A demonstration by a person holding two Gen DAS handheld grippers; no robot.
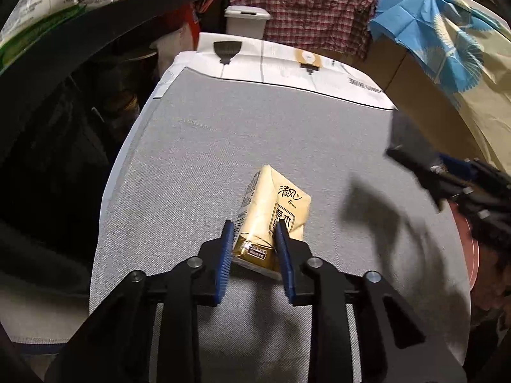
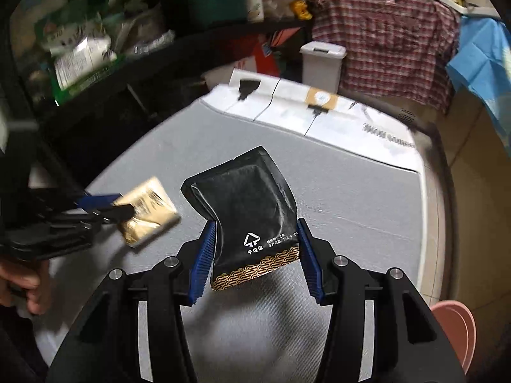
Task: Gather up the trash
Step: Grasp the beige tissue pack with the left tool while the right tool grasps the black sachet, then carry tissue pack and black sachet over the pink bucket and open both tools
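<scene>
A cream tissue pack (image 1: 274, 201) with printed characters lies on the grey cloth surface (image 1: 255, 134). My left gripper (image 1: 253, 223) is shut on its near end, with the blue pads (image 1: 223, 255) pressing both sides. The right wrist view shows that same tissue pack (image 2: 150, 204) pinched in the left gripper (image 2: 123, 204), with a hand behind it. My right gripper (image 2: 255, 223) is shut on a crumpled black pouch (image 2: 249, 204) with a gold pattern. The pouch hangs above the grey cloth surface (image 2: 351, 198) and casts a shadow under it.
A white lidded bin (image 2: 322, 63) stands beyond the far edge, beside a hanging plaid shirt (image 2: 383, 44). White printed cardboard (image 2: 287, 108) lines the far side of the surface. A pink basin (image 2: 456, 328) sits low at the right. Cluttered dark shelves (image 2: 95, 48) fill the left.
</scene>
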